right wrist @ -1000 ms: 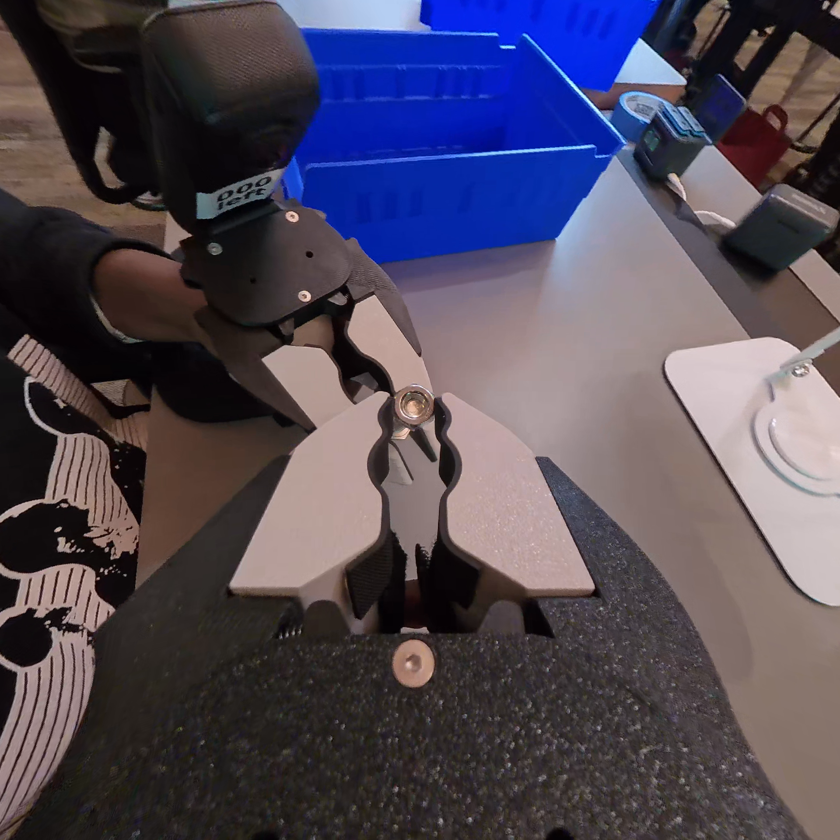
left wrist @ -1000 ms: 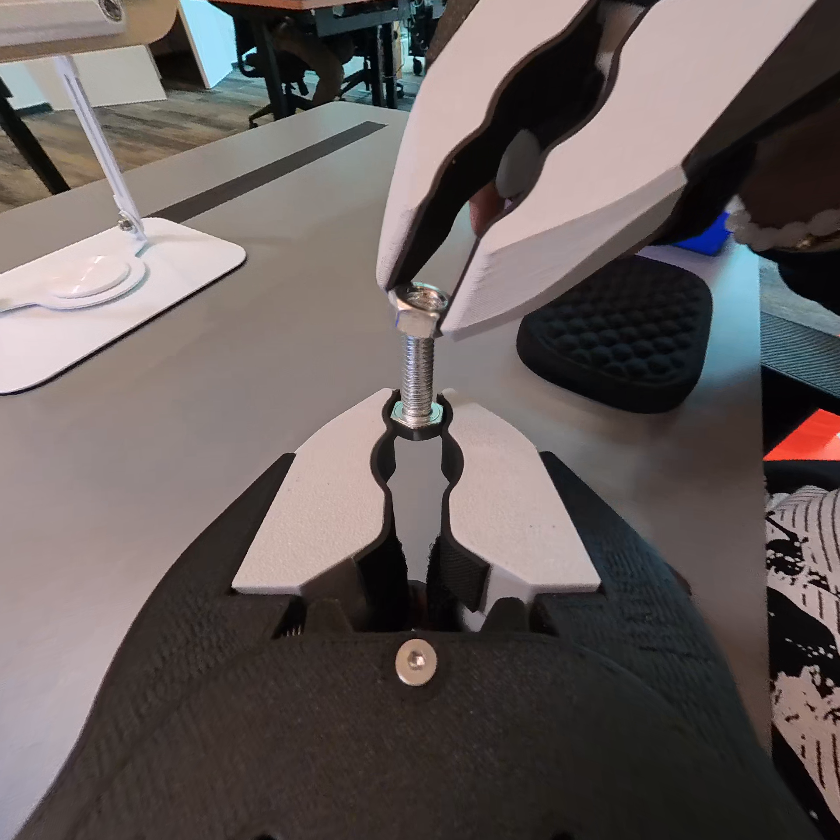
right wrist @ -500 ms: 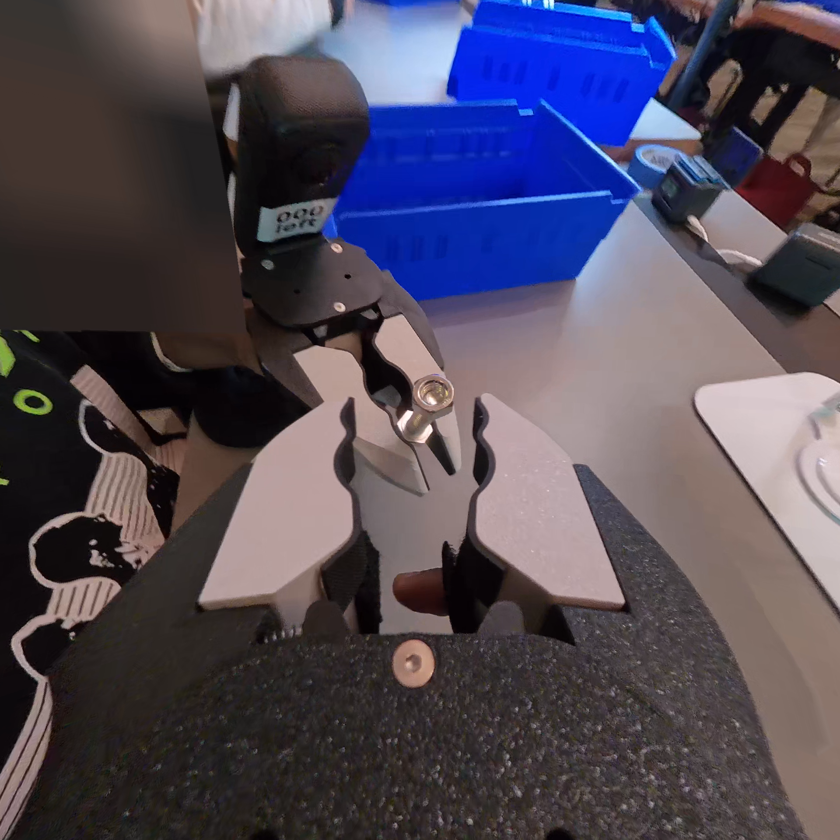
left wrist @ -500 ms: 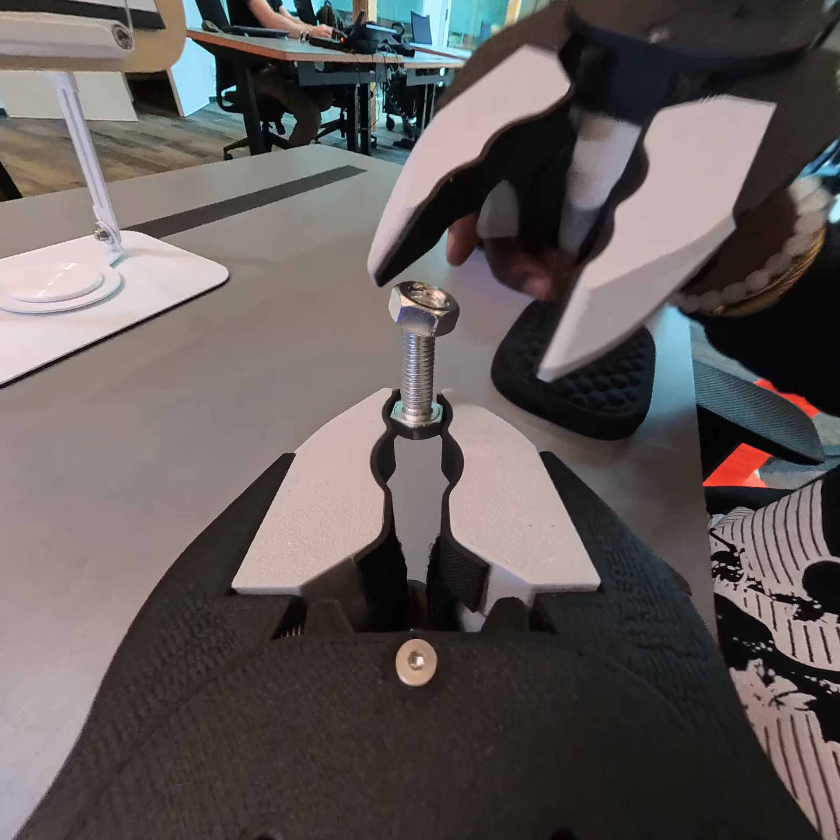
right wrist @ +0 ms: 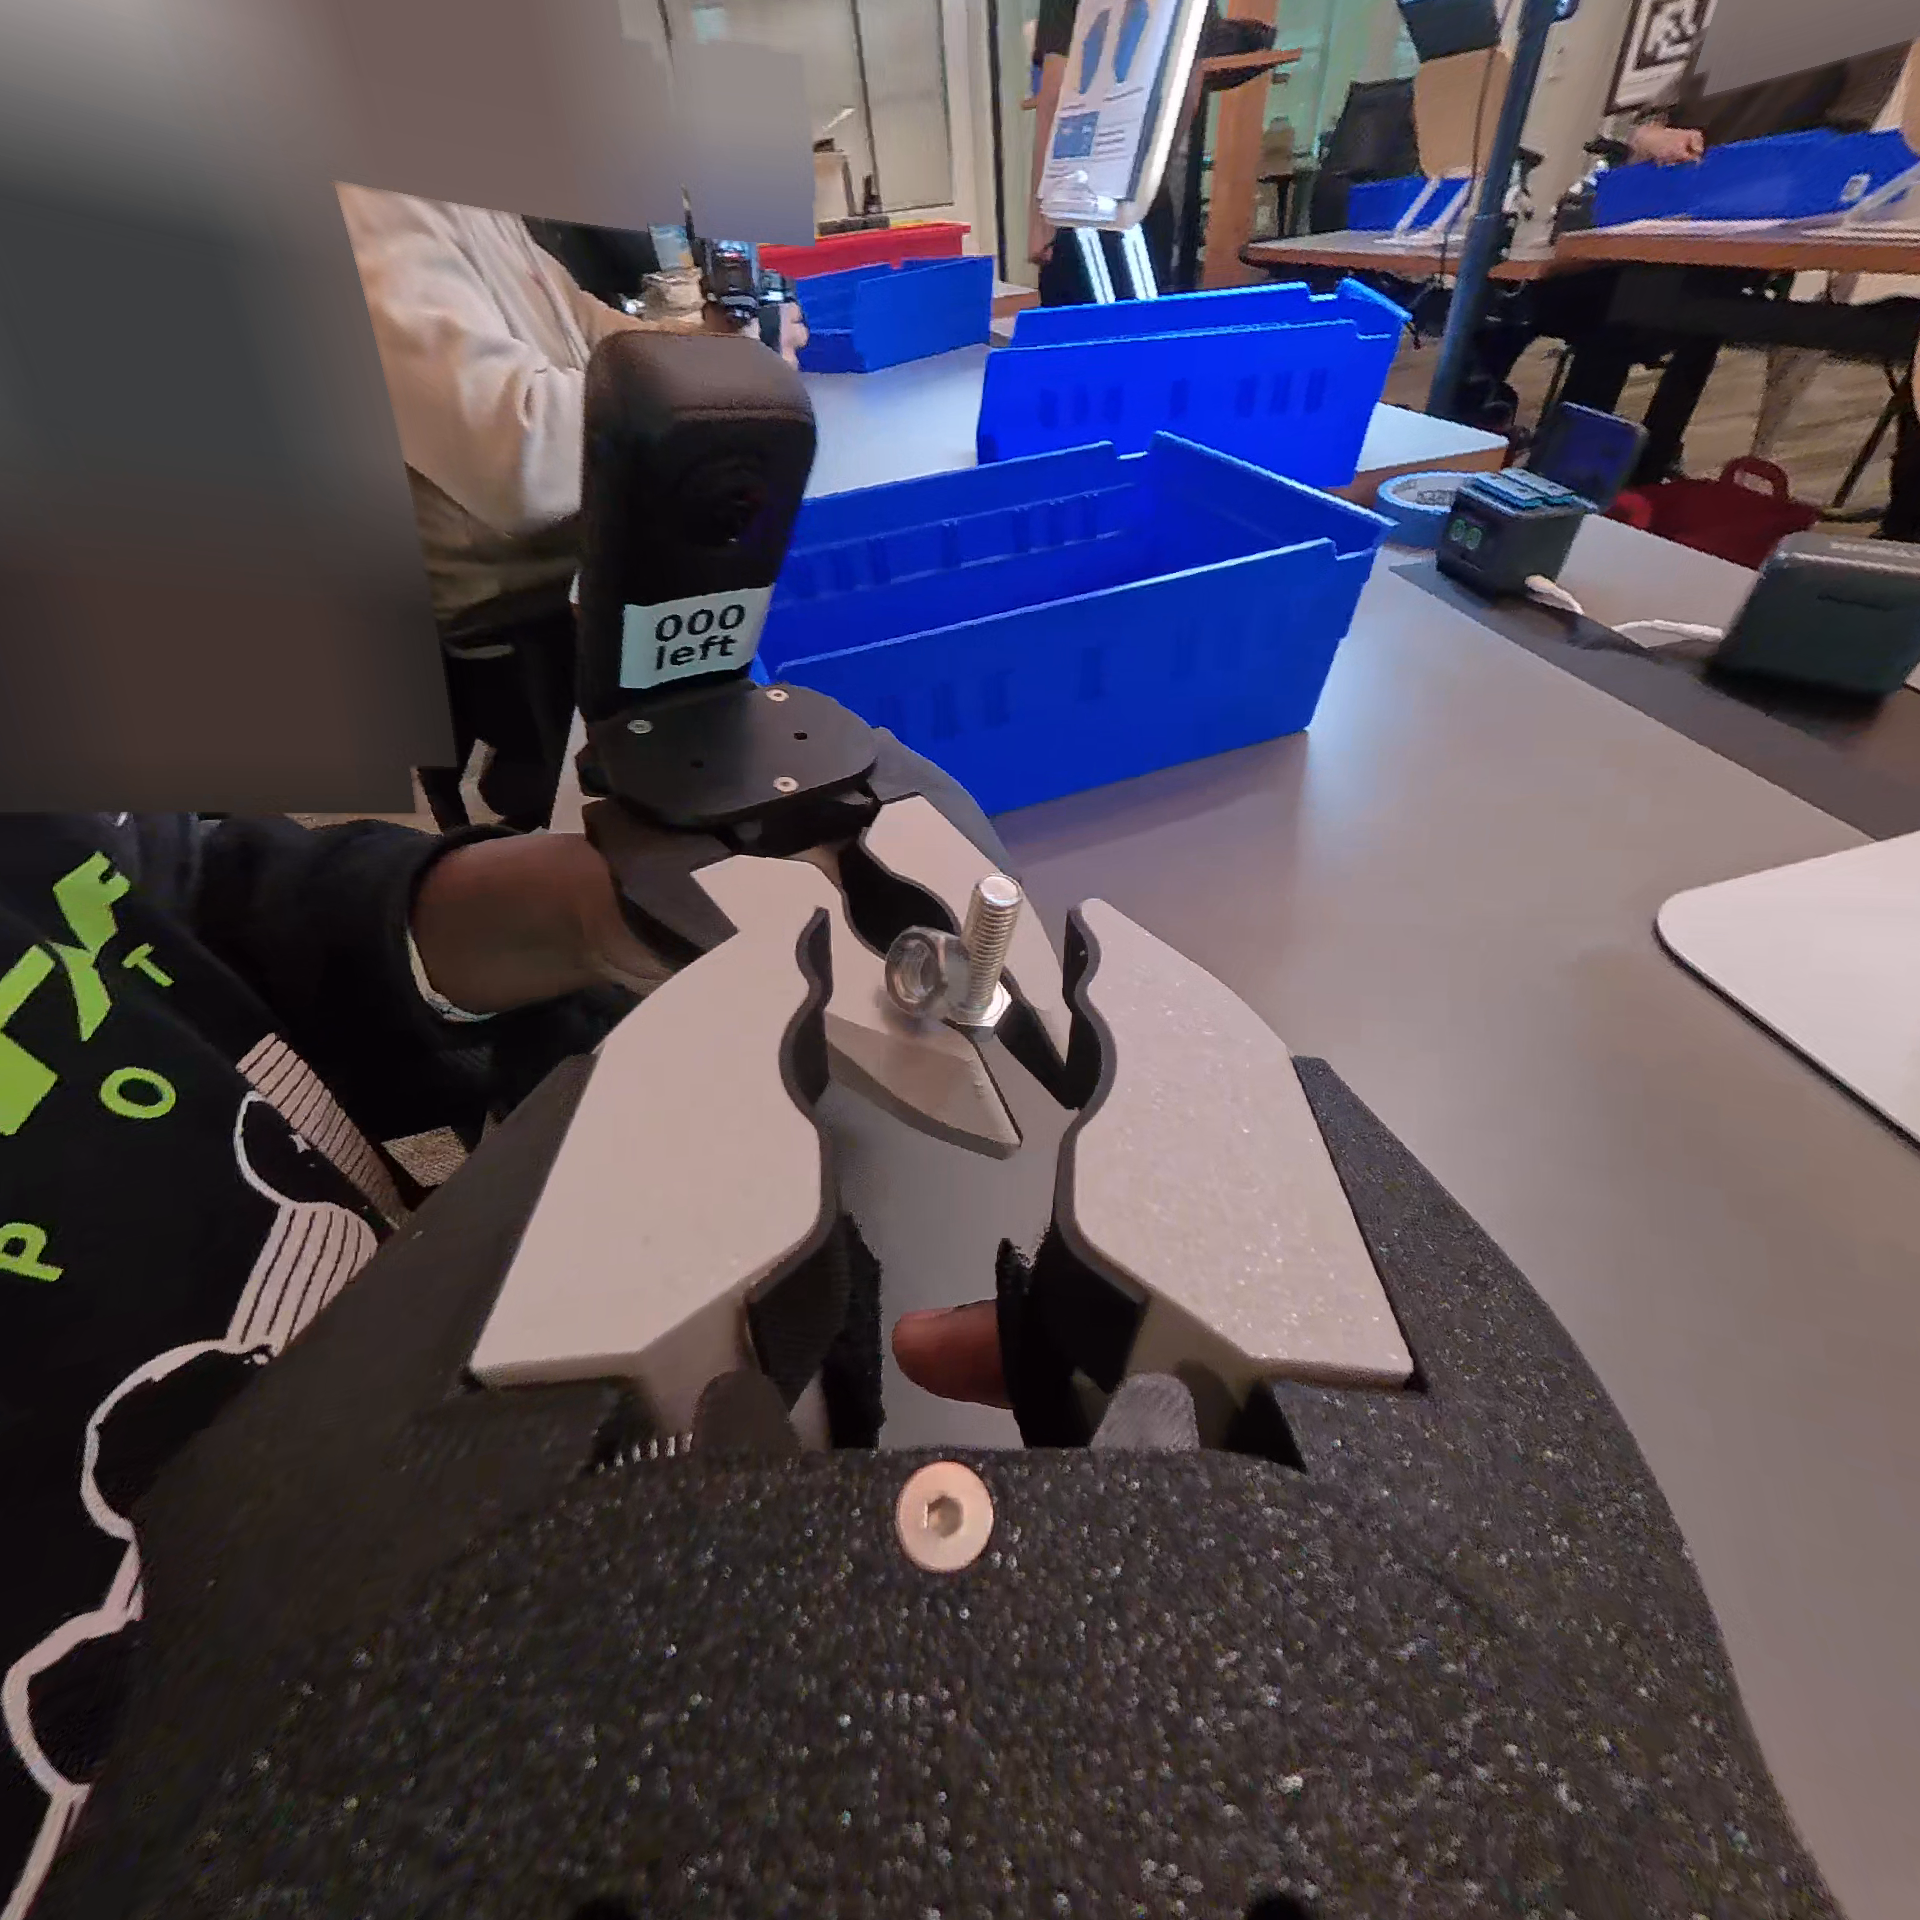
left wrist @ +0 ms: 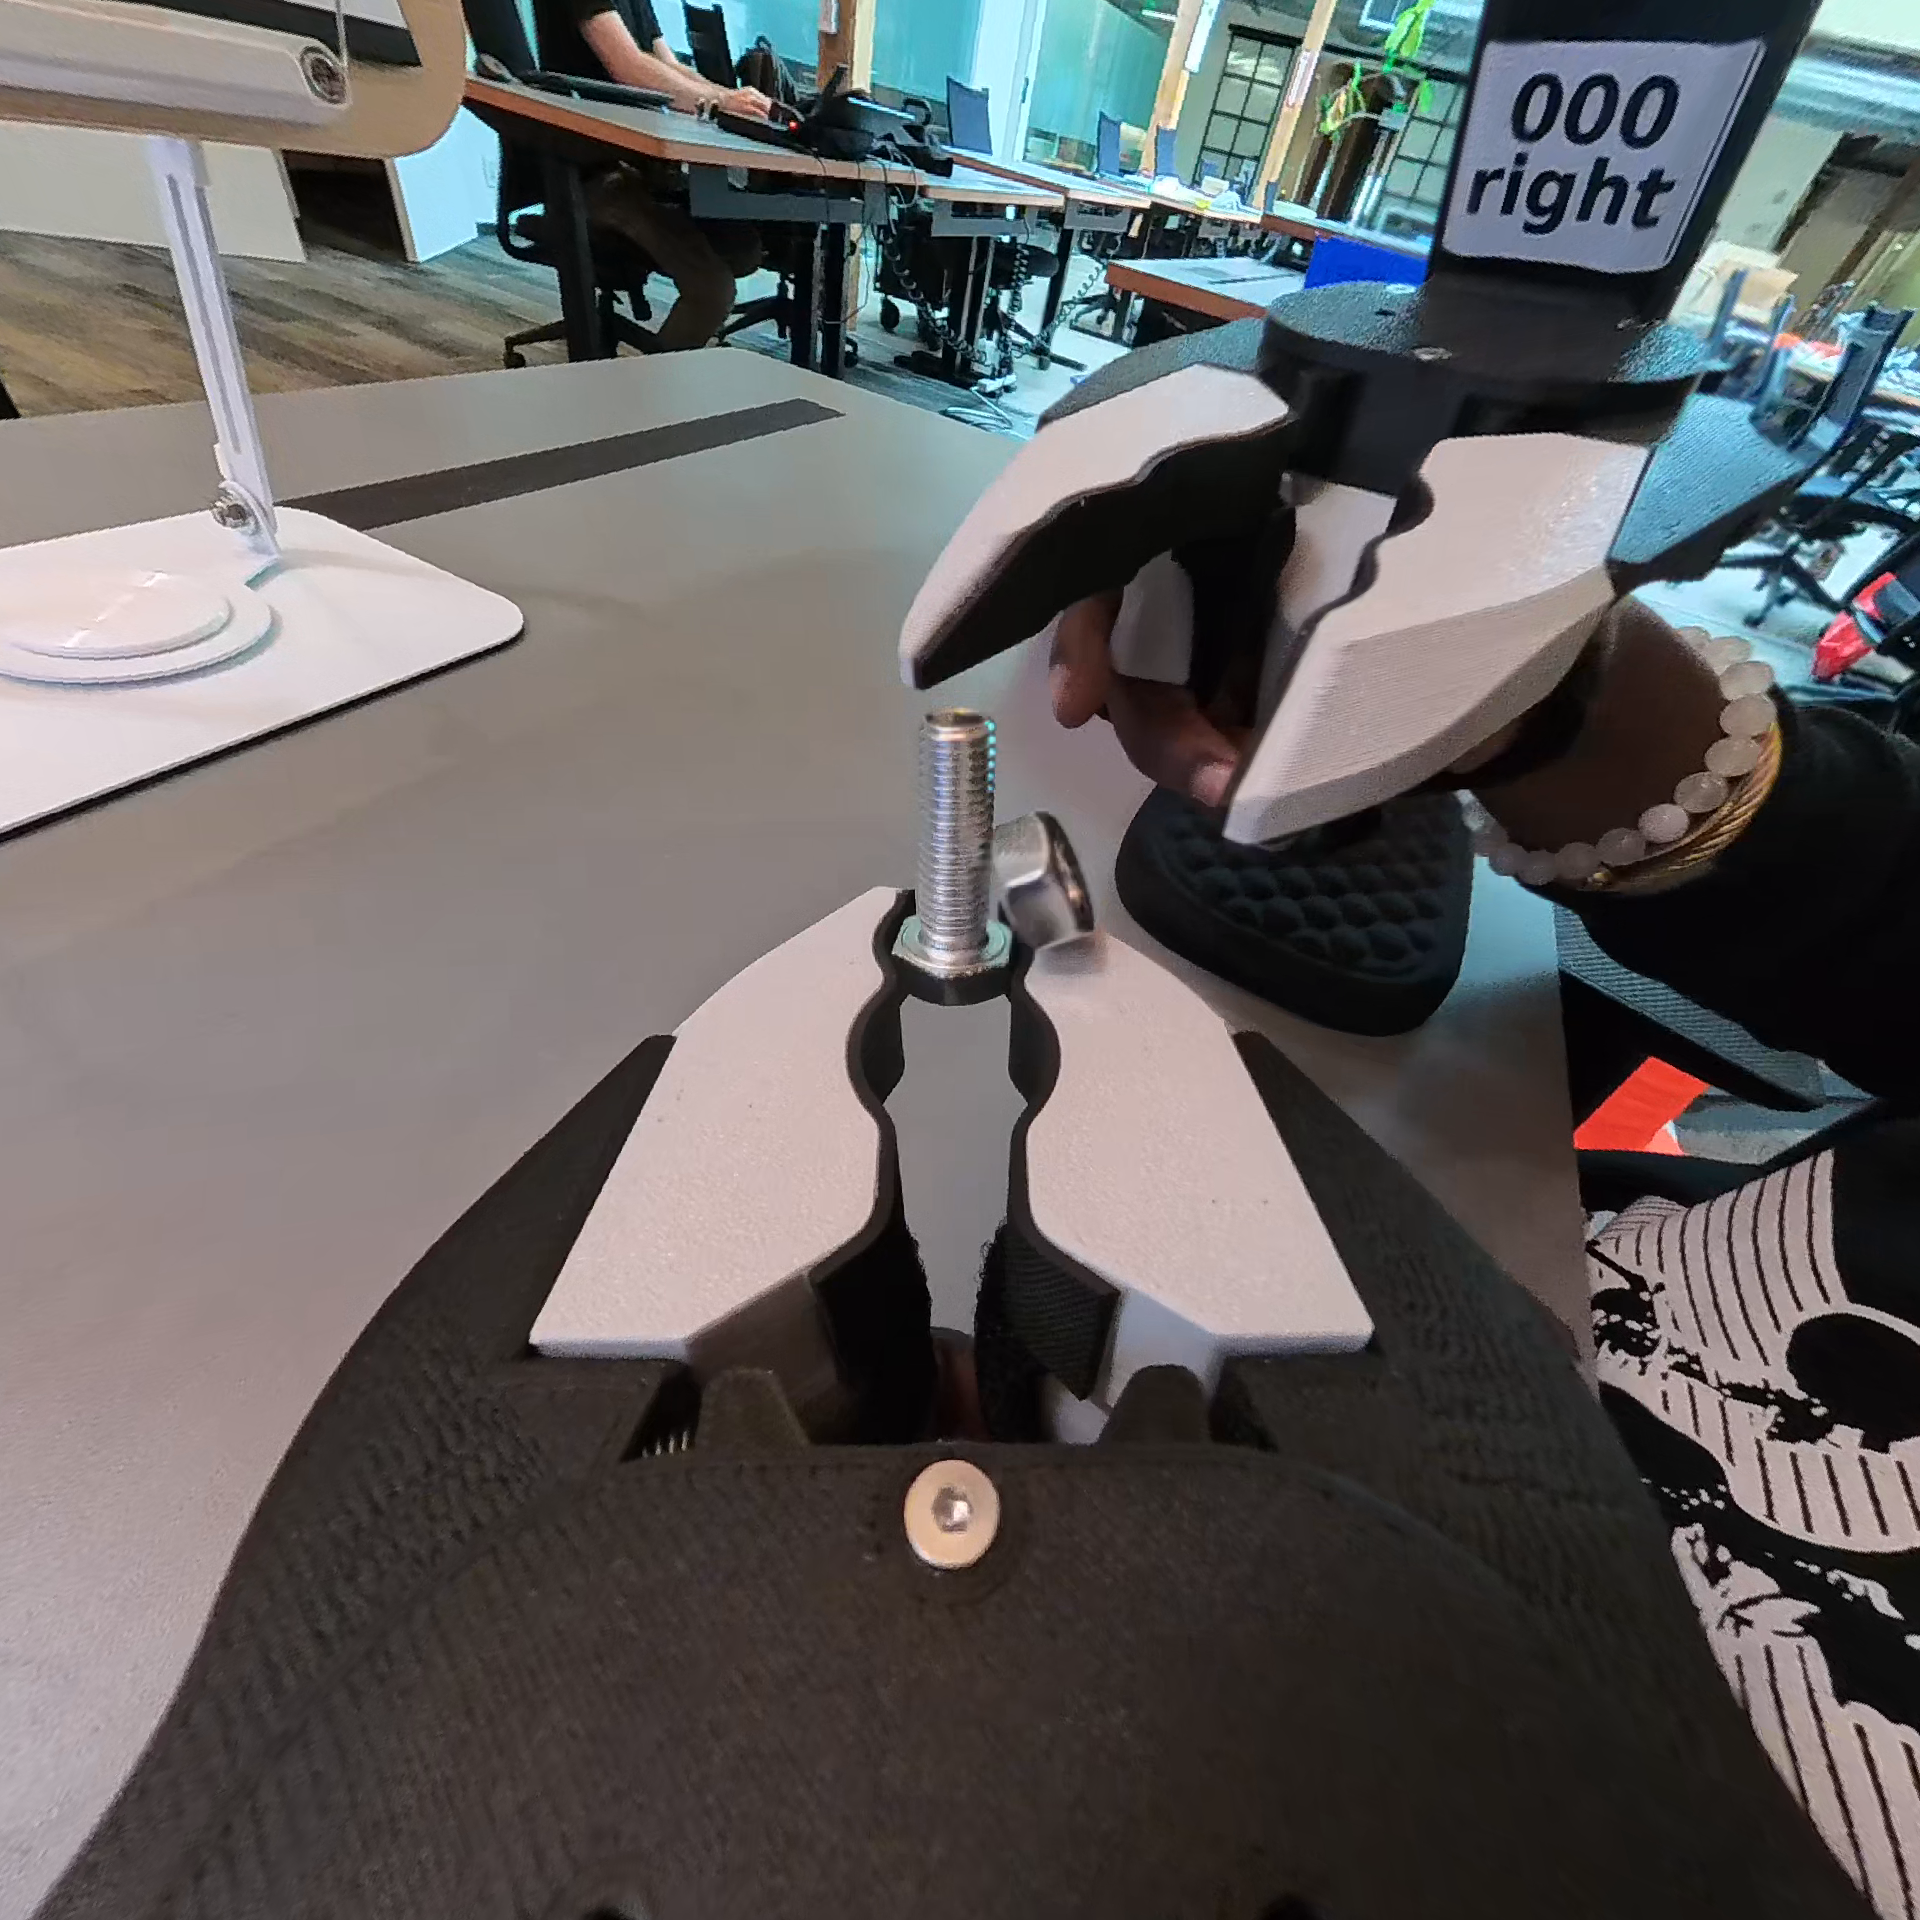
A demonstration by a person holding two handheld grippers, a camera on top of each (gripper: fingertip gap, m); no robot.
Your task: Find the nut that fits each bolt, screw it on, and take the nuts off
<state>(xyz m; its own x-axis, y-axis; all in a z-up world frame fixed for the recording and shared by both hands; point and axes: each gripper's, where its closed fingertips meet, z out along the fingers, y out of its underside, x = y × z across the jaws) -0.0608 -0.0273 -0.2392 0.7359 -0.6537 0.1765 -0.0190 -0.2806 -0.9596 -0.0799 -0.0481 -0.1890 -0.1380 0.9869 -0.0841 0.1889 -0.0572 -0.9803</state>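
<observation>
left gripper: clamped on the head of the bolt, threaded shank held upright. nut: no longer seated on the shank tip as half a second ago (now off, tilted against the shank, on the left gripper's finger). right gripper: spread wide, nothing held, above and beyond the bolt. grey table beneath.

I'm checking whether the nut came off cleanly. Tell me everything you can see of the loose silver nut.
The loose silver hexagonal metal nut is shiny, with a round threaded hole through it. It is off the silver threaded bolt and tilted on edge beside the shaft, low near the bolt's head. It appears to lean against the shaft and rest on a white finger of the left gripper, which holds the bolt upright by its head. The open right gripper hovers above without touching it.
</observation>
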